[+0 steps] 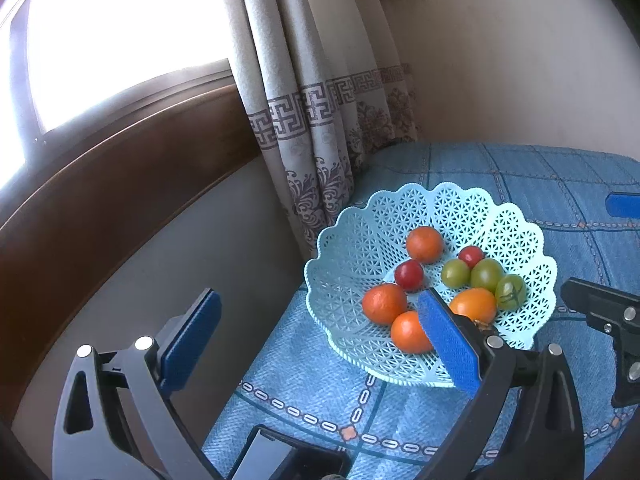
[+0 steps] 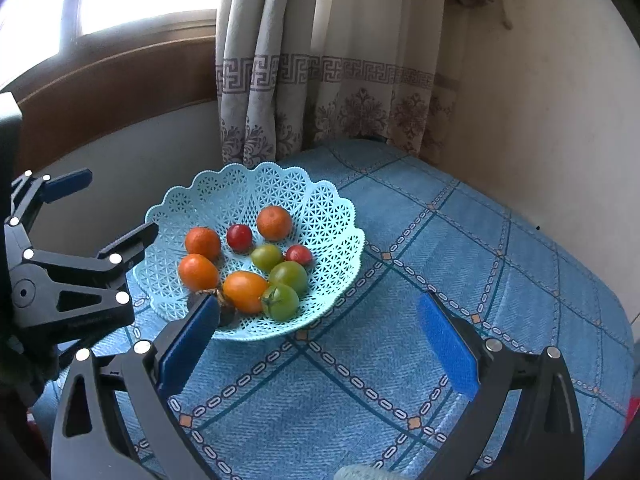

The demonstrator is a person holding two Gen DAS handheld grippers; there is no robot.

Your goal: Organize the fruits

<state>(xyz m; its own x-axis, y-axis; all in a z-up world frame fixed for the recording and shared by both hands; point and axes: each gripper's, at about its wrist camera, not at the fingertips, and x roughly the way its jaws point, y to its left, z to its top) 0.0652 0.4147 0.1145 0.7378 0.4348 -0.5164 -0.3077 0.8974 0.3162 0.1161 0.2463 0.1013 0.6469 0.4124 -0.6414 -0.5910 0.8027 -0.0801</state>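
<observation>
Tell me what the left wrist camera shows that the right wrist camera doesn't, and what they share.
Only the left wrist view shows the left tongs from behind, open, with one blue pad overlapping the near rim of the basket.

Only the right wrist view shows the right tongs from behind, open over the blue patterned tablecloth, and much more bare cloth beside the basket.

Both share the light blue lattice basket holding four orange fruits, three green tomatoes and two red tomatoes, plus the curtain and window.

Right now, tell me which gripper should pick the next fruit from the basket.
Left. The left gripper is open with one pad already over the basket rim beside the orange fruits. The right gripper is open too, but mostly over bare tablecloth.
</observation>
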